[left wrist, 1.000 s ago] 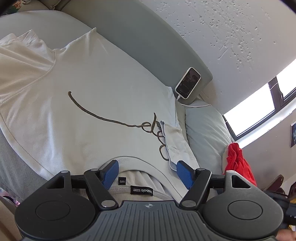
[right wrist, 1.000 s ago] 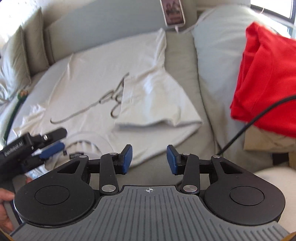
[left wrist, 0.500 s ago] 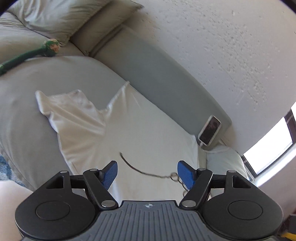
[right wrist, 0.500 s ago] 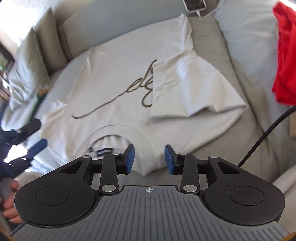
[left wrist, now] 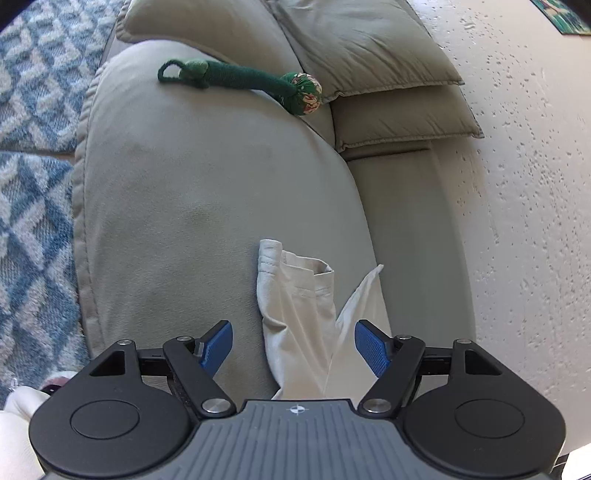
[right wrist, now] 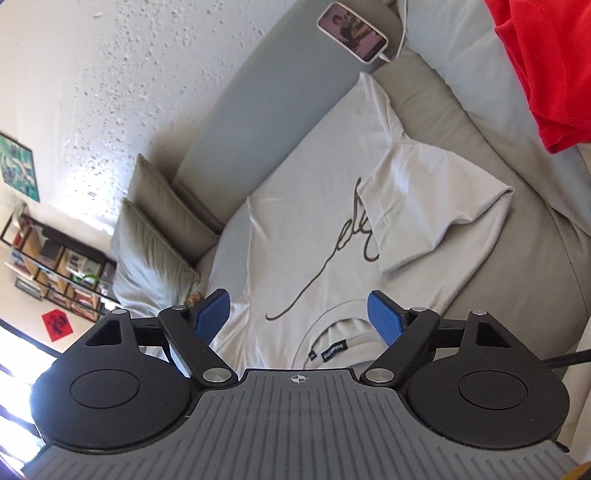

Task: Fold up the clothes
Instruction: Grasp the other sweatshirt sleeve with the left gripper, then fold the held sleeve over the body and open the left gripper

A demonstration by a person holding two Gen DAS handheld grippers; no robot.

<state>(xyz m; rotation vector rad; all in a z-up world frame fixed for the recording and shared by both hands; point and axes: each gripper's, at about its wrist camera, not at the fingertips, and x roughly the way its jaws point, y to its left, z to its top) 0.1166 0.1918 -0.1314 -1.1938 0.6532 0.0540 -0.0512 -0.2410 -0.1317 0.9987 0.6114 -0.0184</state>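
Observation:
A white T-shirt (right wrist: 314,206) with a dark script print lies flat on the grey sofa seat, one sleeve (right wrist: 432,206) folded over its chest. My right gripper (right wrist: 299,317) hovers over the collar end, its jaws opening, with nothing pressed between the blue pads. In the left wrist view the shirt's other sleeve (left wrist: 295,306) lies crumpled on the seat. My left gripper (left wrist: 293,345) stands open just above it, the sleeve between the fingers but untouched.
A green knitted toy (left wrist: 240,83) lies near the seat's far end by grey cushions (left wrist: 369,55). A phone (right wrist: 352,31) on a cable leans against the sofa back. Red clothing (right wrist: 546,66) sits at the right. A blue patterned rug (left wrist: 33,147) covers the floor.
My left gripper swung along the sofa from the shirt's chest to its spread sleeve. My right gripper rolled and its jaws went from narrow to wide over the collar.

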